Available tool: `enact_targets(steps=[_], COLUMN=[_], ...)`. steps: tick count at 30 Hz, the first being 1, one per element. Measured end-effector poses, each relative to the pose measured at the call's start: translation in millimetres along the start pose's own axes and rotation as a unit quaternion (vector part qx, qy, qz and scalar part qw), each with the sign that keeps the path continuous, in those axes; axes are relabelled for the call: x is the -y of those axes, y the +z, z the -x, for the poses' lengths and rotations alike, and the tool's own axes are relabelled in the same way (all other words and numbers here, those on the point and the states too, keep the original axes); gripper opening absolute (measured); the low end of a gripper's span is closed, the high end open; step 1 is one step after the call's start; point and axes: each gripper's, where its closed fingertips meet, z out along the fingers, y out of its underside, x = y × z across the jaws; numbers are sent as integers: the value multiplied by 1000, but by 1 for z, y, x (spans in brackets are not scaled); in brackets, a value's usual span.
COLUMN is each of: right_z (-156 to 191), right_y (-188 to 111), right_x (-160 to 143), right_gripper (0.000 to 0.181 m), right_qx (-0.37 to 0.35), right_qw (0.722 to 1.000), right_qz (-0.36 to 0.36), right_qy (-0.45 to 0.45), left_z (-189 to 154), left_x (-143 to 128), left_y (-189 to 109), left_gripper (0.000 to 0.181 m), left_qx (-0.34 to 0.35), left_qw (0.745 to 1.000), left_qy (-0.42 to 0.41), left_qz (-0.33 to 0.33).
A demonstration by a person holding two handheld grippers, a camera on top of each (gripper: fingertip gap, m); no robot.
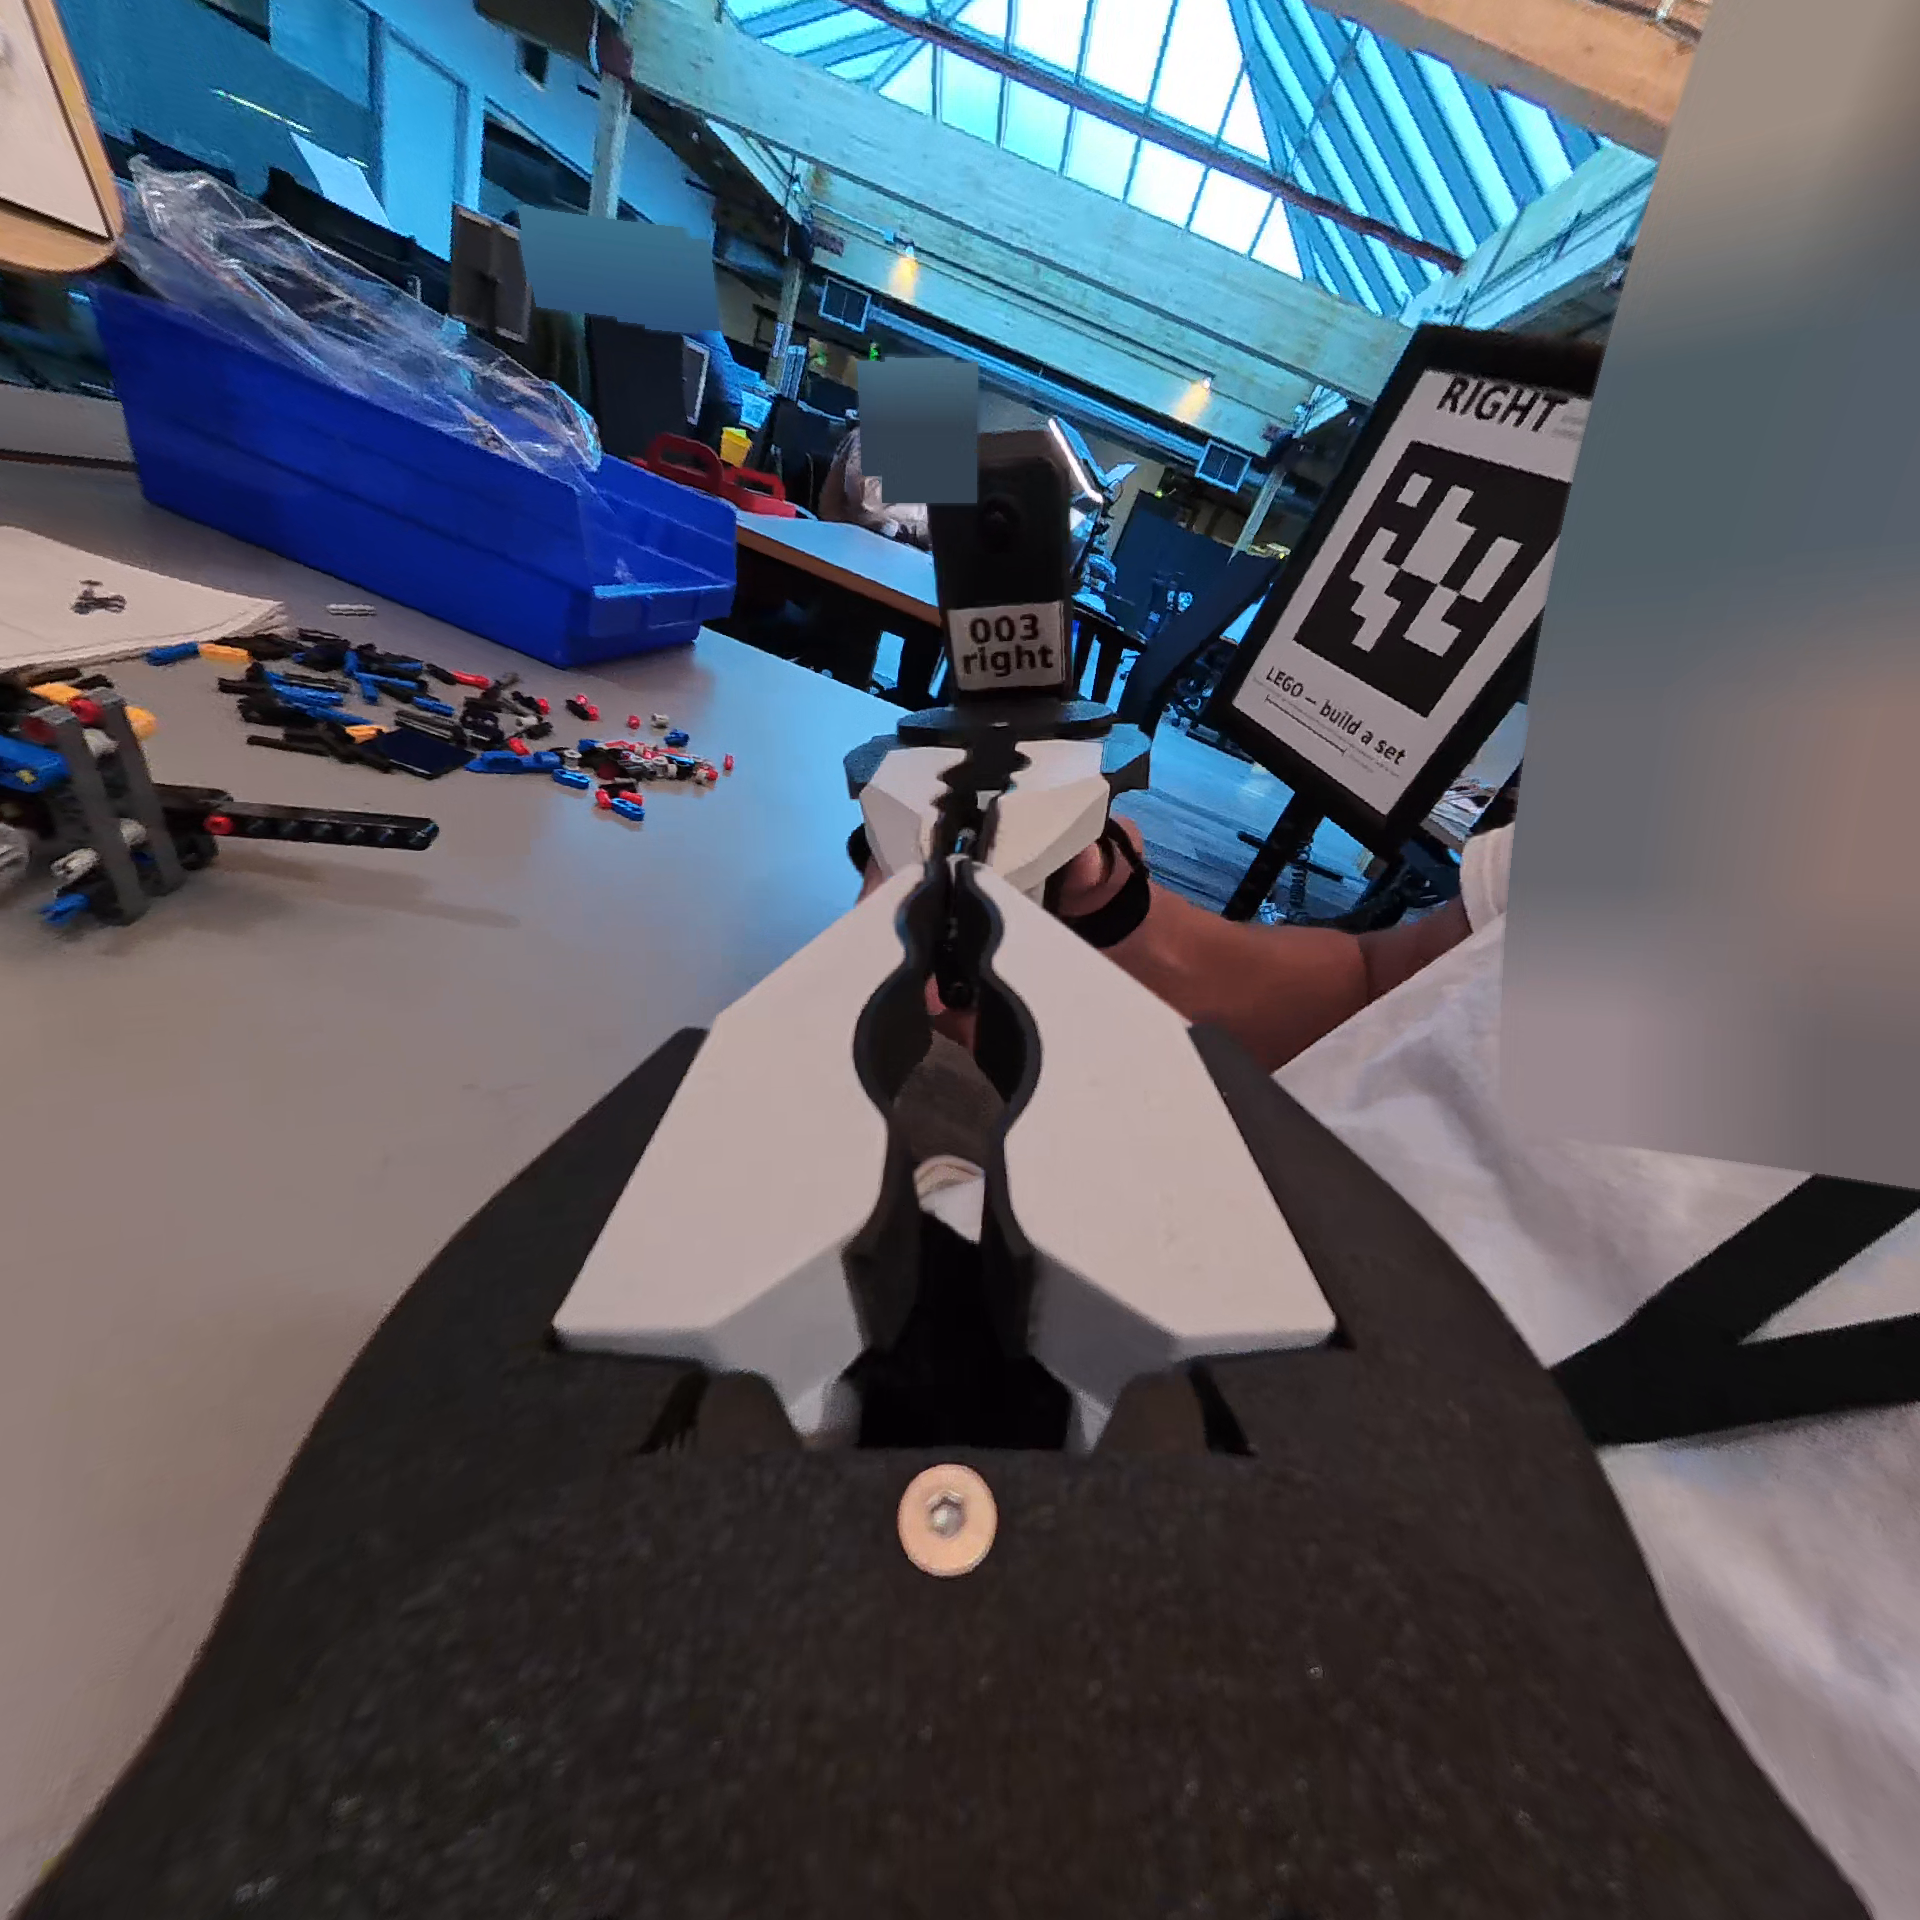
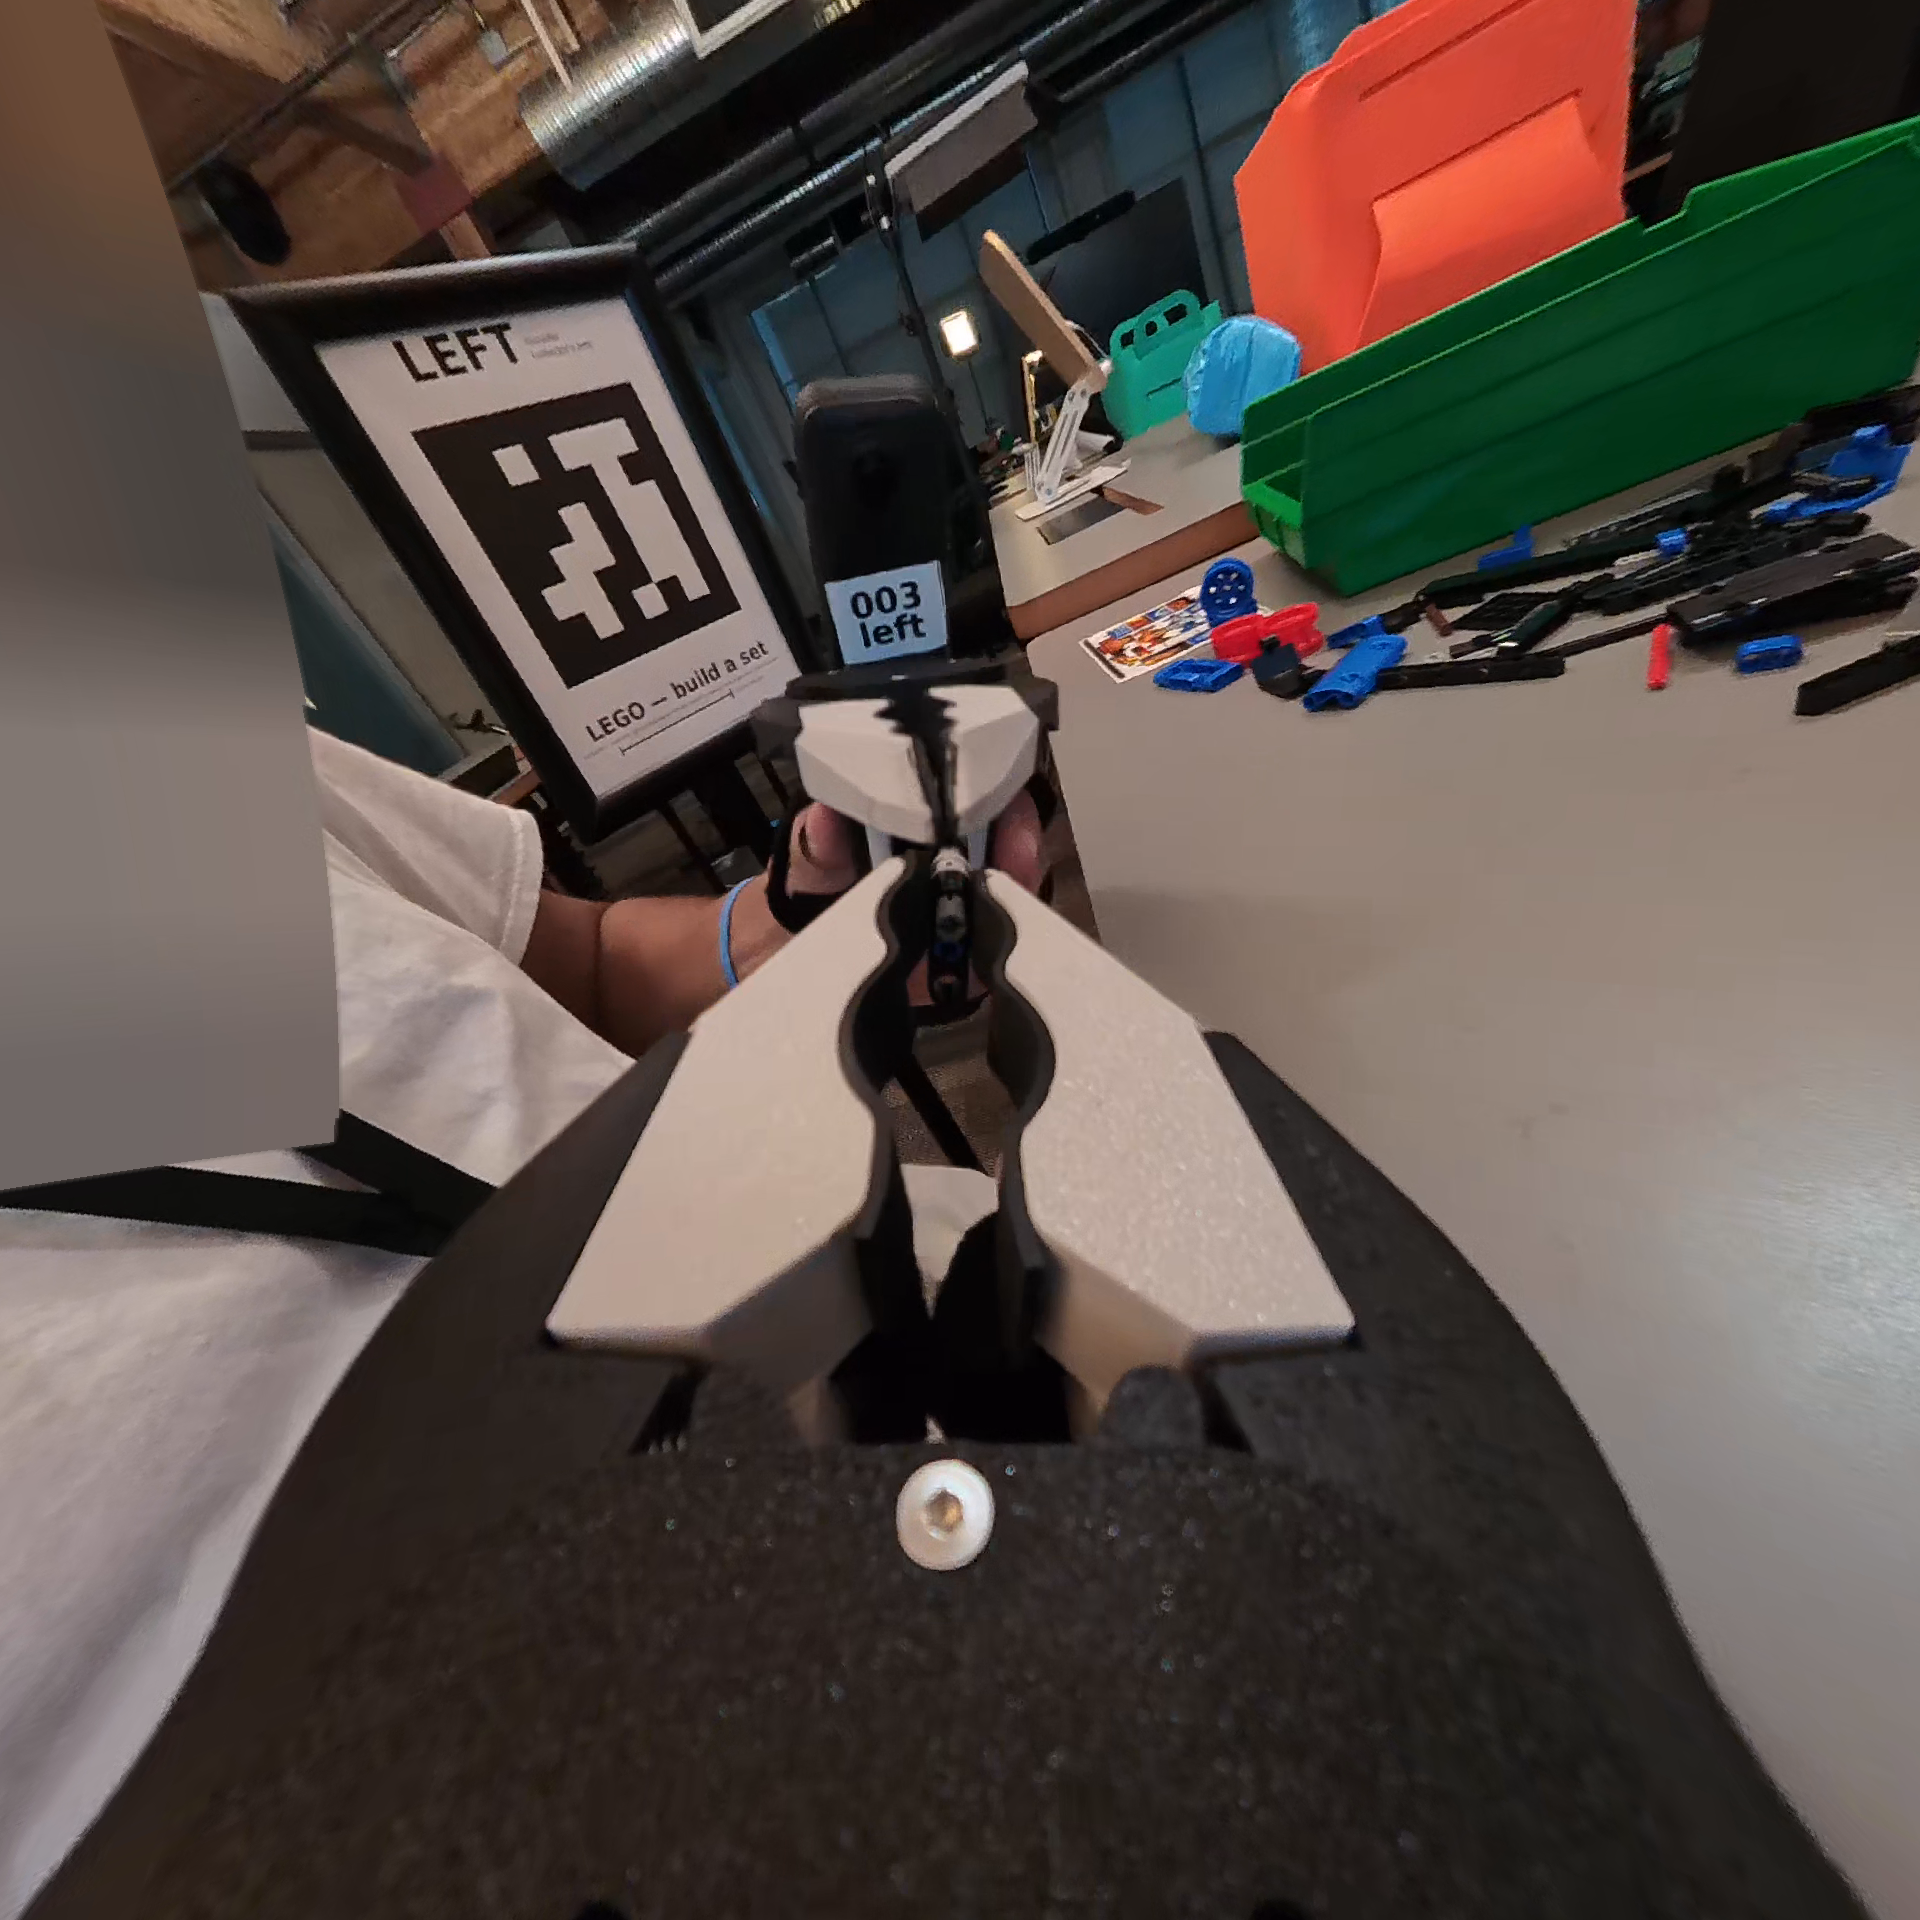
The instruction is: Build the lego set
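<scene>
Left tongs (image 1: 951,883): we see them clenched on a small black lego piece (image 1: 954,935).
Right tongs (image 2: 940,883): clenched on the same piece, tip to tip.
Piece: held off the tabletop (image 1: 364,1091) edge.
Loose parts (image 1: 436,707): scattered mid-tabletop.

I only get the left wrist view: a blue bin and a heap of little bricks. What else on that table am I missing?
Observer: A green bin stands on the table, with an orange bin behind it.
Operator: More bricks there?
Observer: Yes, long black pieces and blue pieces lie in front of the green bin.
Operator: The bit pinched ahead of me looks all black?
Observer: No. The small part at the right gripper tips shows a pale end and some blue.
</scene>
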Motion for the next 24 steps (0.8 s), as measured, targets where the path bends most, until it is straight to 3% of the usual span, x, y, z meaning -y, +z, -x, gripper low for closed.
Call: enact_targets(steps=[8, 24], right_z=[0, 7], right_y=[4, 6], right_x=[1, -7], right_gripper=[6, 6], right_qx=[6, 27], right_qw=[1000, 999], right_qz=[-1, 34], right_qy=[-4, -11], left_z=[2, -8], left_x=[-1, -14], left_y=[-8, -9], left_gripper=[14, 6], left_qx=[21, -19], left_qw=[999, 998], left_qy=[22, 39], left_qz=[10, 44])
